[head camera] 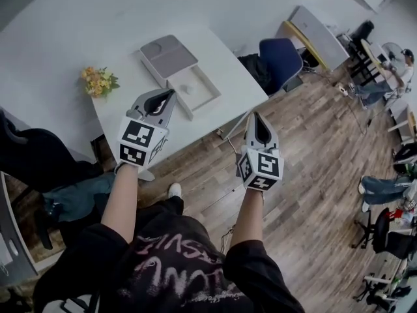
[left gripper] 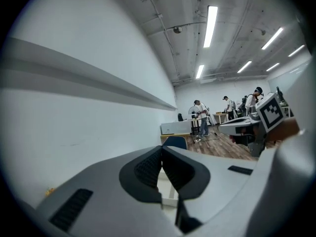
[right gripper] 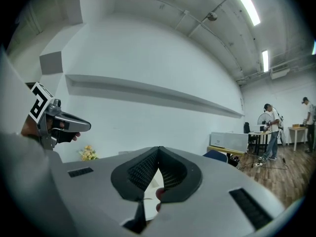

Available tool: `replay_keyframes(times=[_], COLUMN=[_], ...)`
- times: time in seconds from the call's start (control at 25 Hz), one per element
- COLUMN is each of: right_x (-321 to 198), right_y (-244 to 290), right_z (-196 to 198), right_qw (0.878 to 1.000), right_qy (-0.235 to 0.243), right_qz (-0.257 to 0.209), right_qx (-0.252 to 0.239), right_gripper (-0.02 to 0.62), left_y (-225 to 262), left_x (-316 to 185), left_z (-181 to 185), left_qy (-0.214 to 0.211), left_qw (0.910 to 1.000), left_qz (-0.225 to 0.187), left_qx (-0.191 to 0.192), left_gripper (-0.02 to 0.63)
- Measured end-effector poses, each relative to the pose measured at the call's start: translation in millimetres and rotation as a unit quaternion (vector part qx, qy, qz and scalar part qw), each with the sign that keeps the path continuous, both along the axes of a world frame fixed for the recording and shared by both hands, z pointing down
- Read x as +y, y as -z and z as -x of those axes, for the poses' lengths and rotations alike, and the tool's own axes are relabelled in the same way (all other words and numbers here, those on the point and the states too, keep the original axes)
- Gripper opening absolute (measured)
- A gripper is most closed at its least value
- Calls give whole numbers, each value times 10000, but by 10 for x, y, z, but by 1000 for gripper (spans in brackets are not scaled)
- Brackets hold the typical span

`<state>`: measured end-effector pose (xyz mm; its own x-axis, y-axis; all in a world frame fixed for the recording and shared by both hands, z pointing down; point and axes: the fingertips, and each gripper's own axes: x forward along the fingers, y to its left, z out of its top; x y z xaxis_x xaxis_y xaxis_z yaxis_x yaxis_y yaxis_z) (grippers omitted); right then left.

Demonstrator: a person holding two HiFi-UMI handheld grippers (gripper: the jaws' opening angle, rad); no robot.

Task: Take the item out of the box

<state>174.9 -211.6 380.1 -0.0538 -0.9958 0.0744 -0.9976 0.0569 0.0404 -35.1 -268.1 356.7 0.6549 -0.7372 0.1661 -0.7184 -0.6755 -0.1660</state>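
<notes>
An open box lies on the white table, with a pale item lying in its tray. Its grey lid rests beside it, farther back. My left gripper hovers above the table's near edge, just in front of the box, its jaws shut on nothing. My right gripper hangs to the right of the table, above the wooden floor, also shut and holding nothing. In the left gripper view the pads meet at the tip. In the right gripper view the fingertips touch as well.
A small bunch of yellow flowers stands at the table's left side. A blue chair sits behind the table's right end. People and desks occupy the far right of the room. A dark chair and bag stand at my left.
</notes>
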Motion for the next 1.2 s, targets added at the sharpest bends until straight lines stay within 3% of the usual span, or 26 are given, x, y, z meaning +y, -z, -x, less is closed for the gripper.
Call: replay_keyframes(times=[0.44,1.2], right_x=[-708,-1143], right_y=[-17,-34], right_z=[-144,-286], right_qw=[9998,9998], right_qy=[-133,-159], right_qz=[35,22], right_qx=[124,95], right_gripper=[11,11], left_y=[-70,-178], left_x=[-764,-1188], left_z=[-163,-227], left_qy=[-124,-99], left_qw=[9999,9997], left_qz=[53,162], left_qx=[-39,-182], left_gripper=[3,3])
